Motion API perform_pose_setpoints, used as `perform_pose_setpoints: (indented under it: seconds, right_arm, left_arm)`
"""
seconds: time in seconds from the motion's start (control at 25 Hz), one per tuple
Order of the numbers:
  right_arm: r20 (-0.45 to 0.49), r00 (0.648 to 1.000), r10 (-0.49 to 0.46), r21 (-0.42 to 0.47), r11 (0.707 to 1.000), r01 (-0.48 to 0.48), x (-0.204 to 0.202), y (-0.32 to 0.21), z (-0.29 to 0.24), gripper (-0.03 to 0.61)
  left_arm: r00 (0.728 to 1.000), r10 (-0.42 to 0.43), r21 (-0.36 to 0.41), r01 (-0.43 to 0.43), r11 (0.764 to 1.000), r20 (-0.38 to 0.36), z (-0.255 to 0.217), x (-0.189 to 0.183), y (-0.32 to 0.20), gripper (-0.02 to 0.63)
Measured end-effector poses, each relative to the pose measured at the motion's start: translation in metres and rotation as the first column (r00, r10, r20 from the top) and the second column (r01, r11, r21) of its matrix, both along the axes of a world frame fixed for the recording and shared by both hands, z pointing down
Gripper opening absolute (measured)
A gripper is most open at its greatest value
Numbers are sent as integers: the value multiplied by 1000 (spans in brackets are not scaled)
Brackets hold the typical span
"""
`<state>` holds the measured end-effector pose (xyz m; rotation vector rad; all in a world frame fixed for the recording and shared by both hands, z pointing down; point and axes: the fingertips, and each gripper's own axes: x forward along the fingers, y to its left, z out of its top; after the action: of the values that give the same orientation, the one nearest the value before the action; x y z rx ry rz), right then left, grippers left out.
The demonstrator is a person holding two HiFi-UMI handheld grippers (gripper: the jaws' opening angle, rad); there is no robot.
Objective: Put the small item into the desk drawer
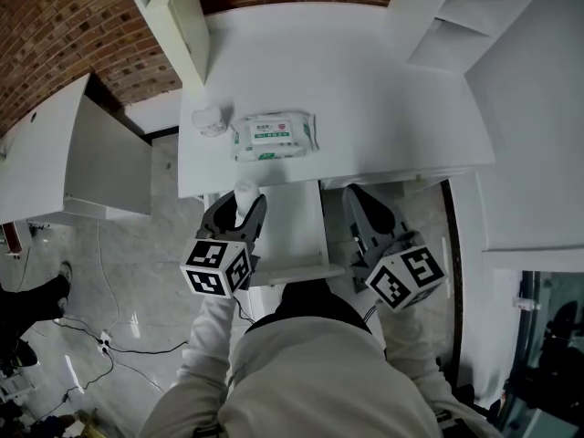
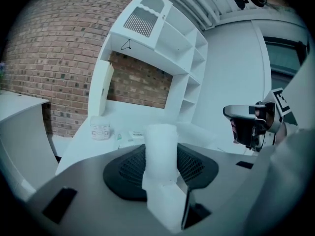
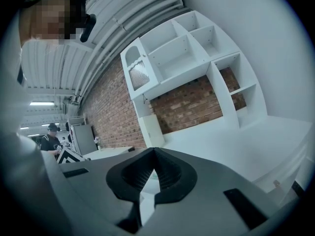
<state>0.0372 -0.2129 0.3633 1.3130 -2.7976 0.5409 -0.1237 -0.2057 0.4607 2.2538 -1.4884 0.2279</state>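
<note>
At the left side of the open desk drawer [image 1: 294,222], a small white cylinder [image 1: 245,190] is clamped upright in the left gripper [image 1: 239,201]. Its lower end is hidden by the pads. Whether it hangs over the drawer's interior cannot be determined. To the right of the drawer, the right gripper [image 1: 362,197] is closed tip to tip, with nothing held.

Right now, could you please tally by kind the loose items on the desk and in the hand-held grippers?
Pack of wipes: 1
Small jar: 1
White container, held: 1
Total: 3
</note>
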Motion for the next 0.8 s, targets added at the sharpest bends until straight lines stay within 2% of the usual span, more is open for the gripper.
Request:
perform_pose_setpoints:
  seconds: [0.2,0.36,0.64,0.8]
  right_arm:
    - [-2,1000,10,-15,1000,-10,8,-7,6,28]
    - [-3,1000,20,-25,999,-20,14,-12,9,28]
    - [-3,999,36,-42,998,-36,25,-17,17,28]
    - [1,999,45,-55,997,-45,28,-18,22,28]
  left_arm:
    - [997,69,-50,-66,997,41,30,21,-6,187]
    - [988,139,-115,-130,985,74,60,39,-6,187]
    - [961,249,-246,-215,945,116,116,63,-3,187]
    - [938,313,-313,-257,915,146,142,70,-3,187]
